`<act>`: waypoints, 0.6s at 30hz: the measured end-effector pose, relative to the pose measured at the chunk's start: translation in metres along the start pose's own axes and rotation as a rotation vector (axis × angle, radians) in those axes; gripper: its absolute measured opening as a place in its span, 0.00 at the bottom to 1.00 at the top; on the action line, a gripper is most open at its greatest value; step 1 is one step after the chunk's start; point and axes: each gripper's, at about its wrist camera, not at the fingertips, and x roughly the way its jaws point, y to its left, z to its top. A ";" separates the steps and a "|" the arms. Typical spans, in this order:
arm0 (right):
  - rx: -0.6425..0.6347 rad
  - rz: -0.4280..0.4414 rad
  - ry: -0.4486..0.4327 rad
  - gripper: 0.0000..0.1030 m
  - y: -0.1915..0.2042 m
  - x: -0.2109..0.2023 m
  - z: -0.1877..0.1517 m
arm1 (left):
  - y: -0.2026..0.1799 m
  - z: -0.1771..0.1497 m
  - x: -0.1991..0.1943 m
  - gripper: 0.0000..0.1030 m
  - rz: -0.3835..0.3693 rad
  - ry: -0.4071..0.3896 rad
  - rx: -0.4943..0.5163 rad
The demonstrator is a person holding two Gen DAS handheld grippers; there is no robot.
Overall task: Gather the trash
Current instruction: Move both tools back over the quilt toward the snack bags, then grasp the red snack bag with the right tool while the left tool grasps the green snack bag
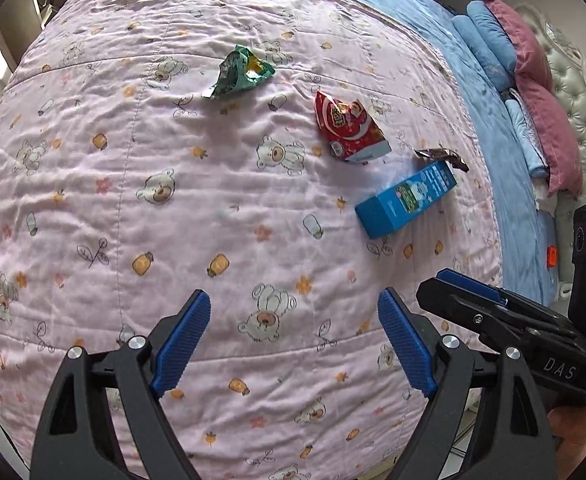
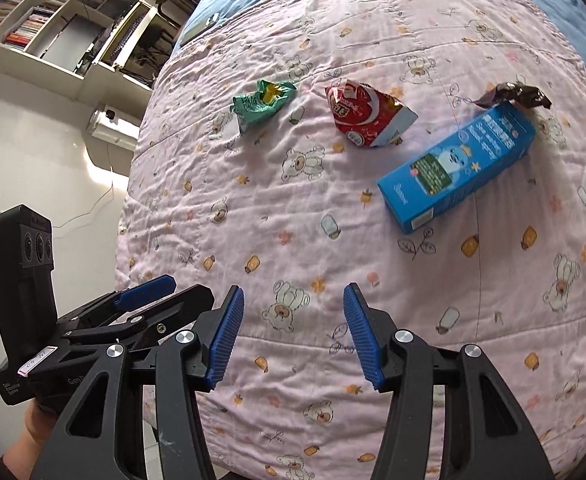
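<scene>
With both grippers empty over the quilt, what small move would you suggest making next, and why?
Probably ease the right gripper forward toward the blue carton. It looks like the nearest of the four pieces of trash, ahead of the red wrapper, green wrapper and dark wrapper. The gripper is open with nothing between its pads.
</scene>
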 end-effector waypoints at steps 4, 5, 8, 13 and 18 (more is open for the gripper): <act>-0.017 -0.002 -0.005 0.50 -0.006 0.010 0.032 | 0.002 0.030 0.016 0.83 -0.002 -0.003 -0.014; -0.019 -0.001 -0.006 0.50 -0.009 0.013 0.039 | 0.003 0.036 0.021 0.83 -0.001 -0.002 -0.013; -0.018 -0.008 -0.018 0.50 -0.017 0.021 0.062 | 0.007 0.054 0.035 0.83 0.013 0.002 -0.007; 0.001 -0.028 -0.035 0.50 -0.035 0.039 0.101 | 0.020 0.083 0.059 0.83 0.029 0.008 -0.009; -0.001 -0.059 -0.025 0.50 -0.048 0.062 0.127 | 0.036 0.108 0.081 0.83 0.045 0.008 -0.031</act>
